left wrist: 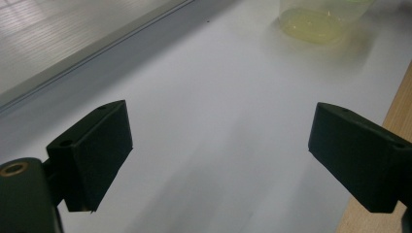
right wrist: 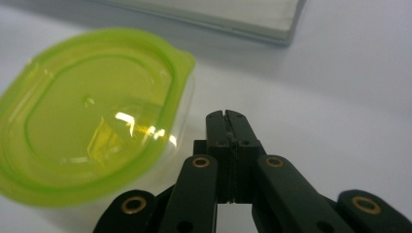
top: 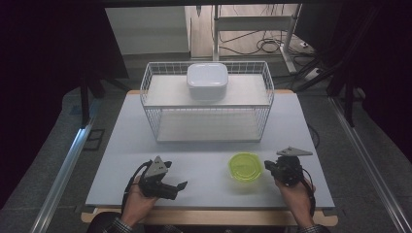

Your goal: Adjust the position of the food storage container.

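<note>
1. Two hand-held grippers were over the near part of the pale worktop (top: 204, 160), one in each of the person's hands.
2. The left hand-held gripper (top: 180, 186) sat near the front edge with its jaws spread wide and nothing between them; in the left gripper view they stood far apart over bare worktop.
3. The right hand-held gripper (top: 267, 167) was just beside the right side of the lime-green lidded container (top: 246, 166), its jaws pressed together and holding nothing; the right gripper view showed them closed (right wrist: 227, 116) close to the container's rim, though contact could not be judged.
4. The lime-green lidded container stood upright on the worktop, lid on top, between the two hand-held grippers and nearer the right one, in front of the wire basket (top: 148, 77).
5. Its lid was a rounded oval with a small tab at one corner; in the right gripper view (right wrist: 92, 116) the long axis ran from lower left to upper right, with the tab at the upper right, toward the basket.
6. From the high view the container looked nearly round, so its long axis could not be told there.
7. The wire basket stood farther back, with a white lidded box (top: 207, 78) resting on its upper shelf.
</note>
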Demonstrator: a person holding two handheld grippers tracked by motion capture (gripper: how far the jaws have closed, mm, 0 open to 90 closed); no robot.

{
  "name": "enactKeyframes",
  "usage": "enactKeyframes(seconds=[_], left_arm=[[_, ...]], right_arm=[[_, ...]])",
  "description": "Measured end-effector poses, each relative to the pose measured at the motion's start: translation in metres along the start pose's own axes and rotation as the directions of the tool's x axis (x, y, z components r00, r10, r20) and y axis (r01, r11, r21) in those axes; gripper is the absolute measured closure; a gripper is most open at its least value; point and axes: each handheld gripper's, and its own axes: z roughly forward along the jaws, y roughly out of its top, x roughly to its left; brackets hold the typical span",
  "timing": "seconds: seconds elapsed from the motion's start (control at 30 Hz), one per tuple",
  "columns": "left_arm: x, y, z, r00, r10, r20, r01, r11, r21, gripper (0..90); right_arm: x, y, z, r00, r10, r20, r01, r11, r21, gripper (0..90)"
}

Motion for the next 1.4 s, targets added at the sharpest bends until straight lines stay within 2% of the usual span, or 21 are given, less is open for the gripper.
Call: enactKeyframes(seconds=[0.27,0.43,0.8,0.9,1.23,1.4], left_arm=[[0.000,0.000,0.000,1.0000,0.000,-0.003,0.000,1.0000,0.003,8.2],[0.000,-0.002,0.000,0.9999,-0.011,0.000,0.011,0.9999,0.008,8.1],[-0.003,-0.002,0.002,1.0000,0.004,0.002,-0.004,0.9997,0.023,7.8],[-0.003,-0.002,0.002,1.0000,0.005,0.003,-0.005,0.9997,0.025,7.7],[-0.004,-0.002,0.003,1.0000,0.008,0.004,-0.008,0.9995,0.029,7.6],[-0.004,-0.002,0.004,1.0000,0.006,0.004,-0.006,0.9994,0.035,7.4]], right_arm=[[0.002,-0.010,-0.001,0.9998,0.007,-0.016,-0.006,0.999,0.039,89.8],[0.010,-0.013,0.003,0.9993,-0.019,-0.033,0.021,0.998,0.062,89.7],[0.026,-0.008,0.017,0.9950,-0.060,-0.080,0.066,0.995,0.070,89.7],[0.034,-0.006,0.023,0.9916,-0.075,-0.106,0.083,0.994,0.073,89.5],[0.054,0.002,0.041,0.9807,-0.076,-0.180,0.091,0.993,0.075,89.1],[0.063,0.006,0.049,0.9771,-0.072,-0.200,0.090,0.993,0.082,88.7]])
